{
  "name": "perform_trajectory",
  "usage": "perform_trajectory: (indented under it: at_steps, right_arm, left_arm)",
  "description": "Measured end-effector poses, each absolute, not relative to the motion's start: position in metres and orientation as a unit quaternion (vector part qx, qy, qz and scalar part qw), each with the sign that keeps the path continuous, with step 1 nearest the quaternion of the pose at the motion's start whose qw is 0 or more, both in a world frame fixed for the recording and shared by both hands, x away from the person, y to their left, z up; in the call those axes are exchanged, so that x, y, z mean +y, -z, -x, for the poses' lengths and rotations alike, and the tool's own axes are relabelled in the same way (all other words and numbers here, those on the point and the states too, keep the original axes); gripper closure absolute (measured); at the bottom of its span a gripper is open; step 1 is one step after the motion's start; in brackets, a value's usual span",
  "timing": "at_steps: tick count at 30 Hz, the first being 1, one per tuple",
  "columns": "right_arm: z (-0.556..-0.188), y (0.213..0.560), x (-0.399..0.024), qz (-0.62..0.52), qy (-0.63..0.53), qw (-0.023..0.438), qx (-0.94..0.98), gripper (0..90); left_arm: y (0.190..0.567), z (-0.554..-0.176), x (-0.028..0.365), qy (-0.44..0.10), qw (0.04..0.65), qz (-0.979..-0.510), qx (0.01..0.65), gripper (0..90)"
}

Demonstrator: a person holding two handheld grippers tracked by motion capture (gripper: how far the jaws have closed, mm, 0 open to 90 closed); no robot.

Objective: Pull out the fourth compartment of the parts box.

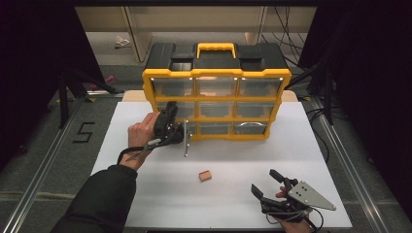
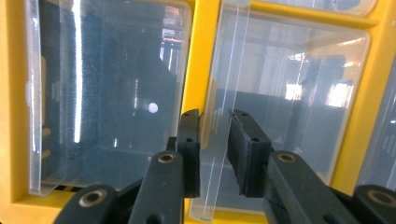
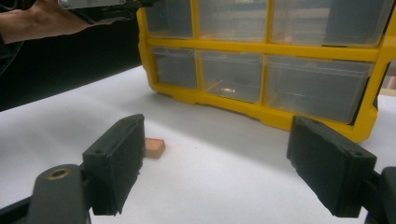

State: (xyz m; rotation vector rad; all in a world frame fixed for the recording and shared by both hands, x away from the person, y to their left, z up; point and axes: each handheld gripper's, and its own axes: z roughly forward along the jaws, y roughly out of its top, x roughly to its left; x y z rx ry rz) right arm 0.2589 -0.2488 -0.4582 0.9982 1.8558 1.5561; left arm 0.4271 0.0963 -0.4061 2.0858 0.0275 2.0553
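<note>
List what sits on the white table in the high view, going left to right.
Left gripper at the cabinet's lower-left drawer → small tan wooden block → open right gripper. The yellow-and-black drawer cabinet spans the middle behind them.

Yellow-framed organiser [image 1: 216, 73], clear drawers [image 1: 215, 86], tan block [image 1: 205, 175], white table [image 1: 233, 160]

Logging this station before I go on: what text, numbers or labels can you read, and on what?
"5": black tape figure on the grey floor left of the white table.
Yellow-and-black plastic drawer organiser: no readable label; faint embossed marks on its clear drawer fronts are too blurred.
</note>
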Motion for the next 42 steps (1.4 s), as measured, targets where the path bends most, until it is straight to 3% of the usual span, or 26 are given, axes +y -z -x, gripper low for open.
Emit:
perform_trajectory:
  at_steps: [42]
  right_arm:
    - [-0.259, 0.458, -0.249, -0.369, -0.573, 0.259, 0.685, 20.4]
  left_arm:
    - [0.409, -0.397, 0.101, -0.706, 0.097, -0.701, -0.019, 78.1]
